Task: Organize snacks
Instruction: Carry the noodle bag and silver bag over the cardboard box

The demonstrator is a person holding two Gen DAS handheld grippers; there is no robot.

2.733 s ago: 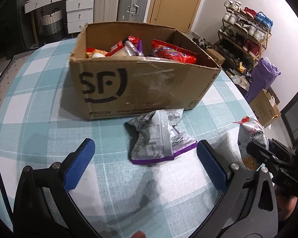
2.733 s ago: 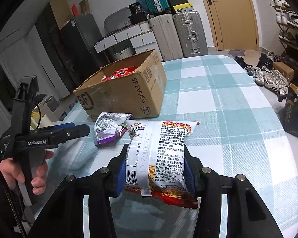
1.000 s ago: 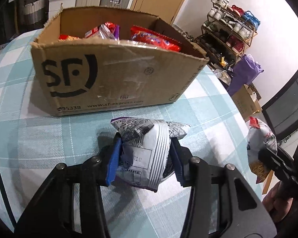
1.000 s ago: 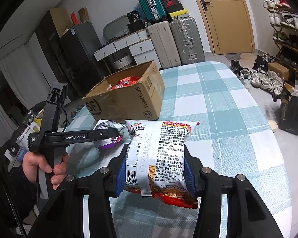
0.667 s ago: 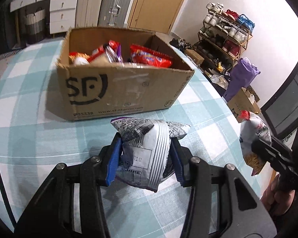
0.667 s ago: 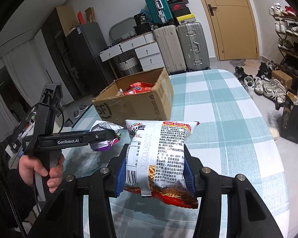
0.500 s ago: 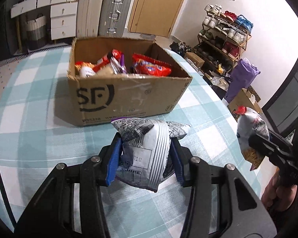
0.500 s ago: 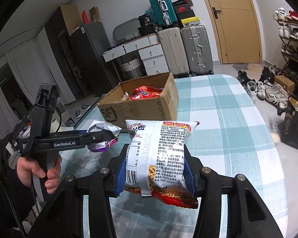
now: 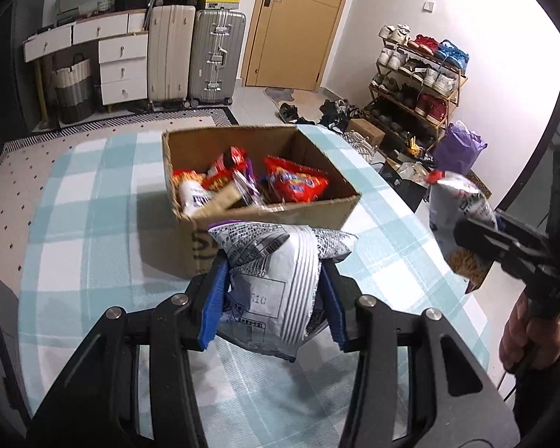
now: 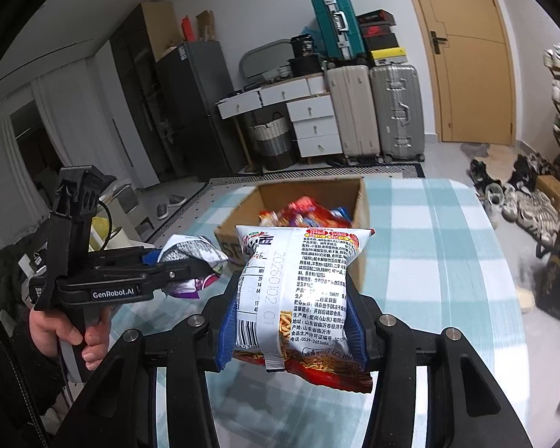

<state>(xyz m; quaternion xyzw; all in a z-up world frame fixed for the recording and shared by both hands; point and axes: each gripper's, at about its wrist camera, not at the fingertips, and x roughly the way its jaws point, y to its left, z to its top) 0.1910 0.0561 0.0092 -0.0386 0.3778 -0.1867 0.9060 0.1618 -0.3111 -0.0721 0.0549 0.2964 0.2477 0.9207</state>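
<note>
- Two grippers, each with jaws clamped on a packet: the left gripper point(image 9: 272, 298) squeezes a grey-and-purple snack bag point(image 9: 276, 283), the right gripper point(image 10: 291, 332) an instant noodle packet point(image 10: 298, 295).
- Both packets look light, crinkly and crushable; gripping mid-body seems sensible.
- Ahead, the cardboard box point(image 9: 339, 209) holds red snacks.
- Beneath lies a teal checked tablecloth point(image 9: 82, 224); suitcases point(image 10: 373, 108) and a shoe rack point(image 9: 418, 86) stand beyond.
</note>
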